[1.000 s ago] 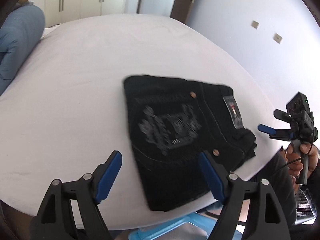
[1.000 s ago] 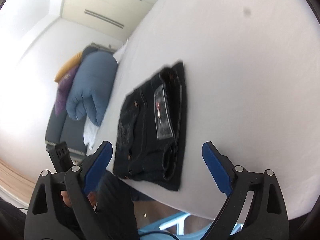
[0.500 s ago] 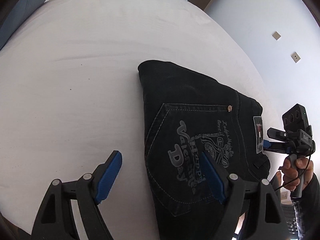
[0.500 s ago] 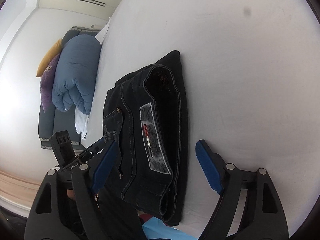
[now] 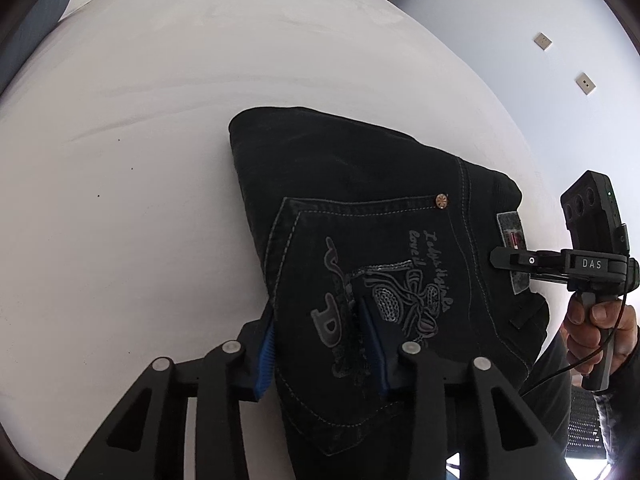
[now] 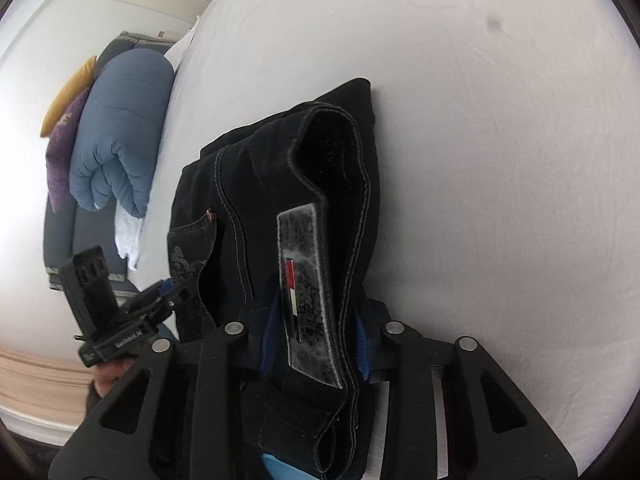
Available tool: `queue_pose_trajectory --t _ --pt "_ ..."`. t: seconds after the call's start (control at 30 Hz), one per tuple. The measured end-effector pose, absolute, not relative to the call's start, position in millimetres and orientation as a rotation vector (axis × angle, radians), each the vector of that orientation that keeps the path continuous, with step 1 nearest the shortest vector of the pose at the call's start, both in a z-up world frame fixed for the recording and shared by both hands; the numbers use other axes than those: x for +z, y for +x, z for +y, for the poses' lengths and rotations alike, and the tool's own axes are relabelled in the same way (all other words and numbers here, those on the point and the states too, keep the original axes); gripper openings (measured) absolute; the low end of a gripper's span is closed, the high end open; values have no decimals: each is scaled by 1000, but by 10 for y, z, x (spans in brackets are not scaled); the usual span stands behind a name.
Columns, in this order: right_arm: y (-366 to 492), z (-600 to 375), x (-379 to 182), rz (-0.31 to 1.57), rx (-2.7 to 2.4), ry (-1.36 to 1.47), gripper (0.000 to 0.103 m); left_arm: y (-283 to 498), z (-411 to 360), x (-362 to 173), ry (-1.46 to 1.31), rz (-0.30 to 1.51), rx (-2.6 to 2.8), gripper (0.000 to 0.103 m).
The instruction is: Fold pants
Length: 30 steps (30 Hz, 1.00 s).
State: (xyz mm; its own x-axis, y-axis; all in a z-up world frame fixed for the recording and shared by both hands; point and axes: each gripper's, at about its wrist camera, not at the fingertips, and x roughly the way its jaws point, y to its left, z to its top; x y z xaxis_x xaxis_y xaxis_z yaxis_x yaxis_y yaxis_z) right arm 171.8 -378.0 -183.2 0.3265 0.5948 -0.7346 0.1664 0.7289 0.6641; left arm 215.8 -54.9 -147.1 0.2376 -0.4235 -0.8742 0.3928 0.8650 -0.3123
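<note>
Black jeans (image 5: 360, 200) lie folded into a thick stack on a white bed (image 5: 140, 140), back pocket with grey embroidery facing up. My left gripper (image 5: 322, 344) is shut on the near pocket edge of the stack. My right gripper (image 6: 316, 340) is shut on the waistband end of the jeans (image 6: 320, 200), beside the grey leather patch (image 6: 308, 288). The right gripper also shows in the left wrist view (image 5: 508, 258) at the patch. The left gripper shows in the right wrist view (image 6: 172, 292) at the stack's left edge.
A rolled blue duvet (image 6: 116, 140) with purple and yellow cushions (image 6: 64, 128) lies on a dark sofa at the far left. A wall with sockets (image 5: 584, 82) runs along the bed's far side. The bed's near edge lies just under both grippers.
Both grippers moved in from open positions short of the jeans and closed on the folded stack, left on the pocket side, right on the waistband end.
</note>
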Motion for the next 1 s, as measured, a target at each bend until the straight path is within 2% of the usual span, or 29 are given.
queue_pose_trajectory --t 0.07,0.17,0.4,0.53,0.73,0.9,1.0 --pt "1724 -3713 -1777 1222 306 697 22 2141 -553 -1410 -28 1197 -547 28" --pt "1723 -3630 -1618 1187 302 623 18 2113 -585 -1261 -31 1168 -539 23" --pt "1841 -3652 -1161 1081 335 565 16 2210 -607 -671 -15 1044 -557 22" --pt "2099 -3803 -935 1022 337 546 16 2448 -697 -521 2 1005 -560 22" --pt "2627 -4097 -854 1013 329 526 16 2901 -946 -688 9 1006 -562 22" --pt "2950 -4369 -1203 1064 302 569 16 3070 -1113 -1058 49 1064 -566 23" --pt "3037 -4484 -1483 1098 293 597 17 3177 -1121 -1266 42 1093 -554 28"
